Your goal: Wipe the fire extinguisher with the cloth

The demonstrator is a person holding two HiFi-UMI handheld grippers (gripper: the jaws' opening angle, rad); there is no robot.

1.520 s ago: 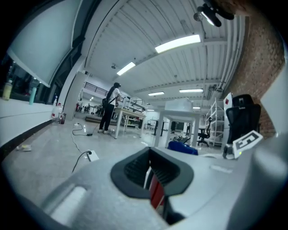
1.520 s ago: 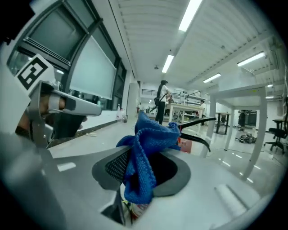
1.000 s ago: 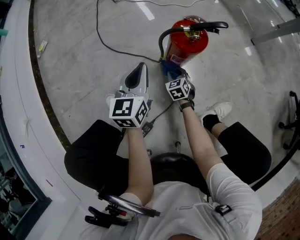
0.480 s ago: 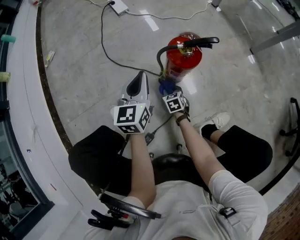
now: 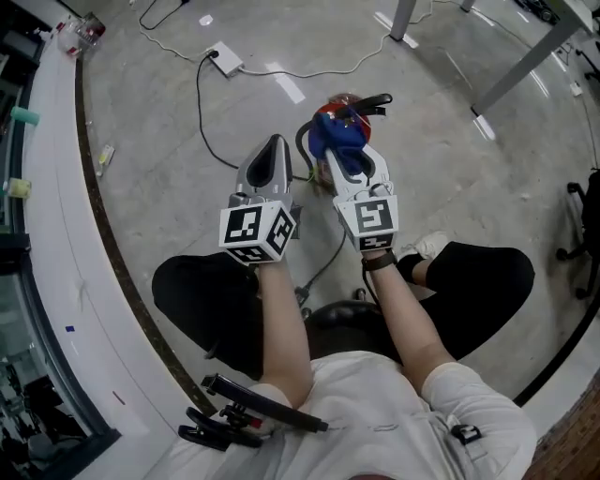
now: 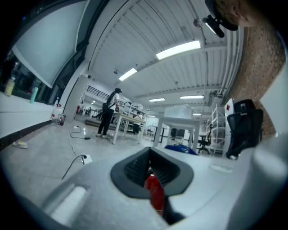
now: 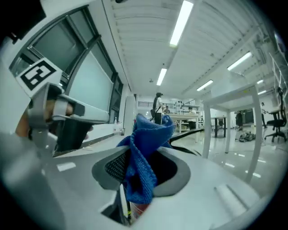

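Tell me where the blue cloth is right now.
The blue cloth is clamped between the jaws of the right claw; in the head view it sits above centre, at the top of the red fire extinguisher.

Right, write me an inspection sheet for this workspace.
Surface: grey polished floor, with glare streaks.
Job's things: red fire extinguisher upright on the floor; blue cloth held at its top, contact unclear.
Clutter: small scrap on the floor by the white ledge.
Grippers: right gripper shut on the cloth; left gripper shut, holding nothing, pointed towards the extinguisher.
Cables: power strip with a white cable; black cable running towards the extinguisher.
Surroundings: table legs, chair base, a person standing at distant benches.
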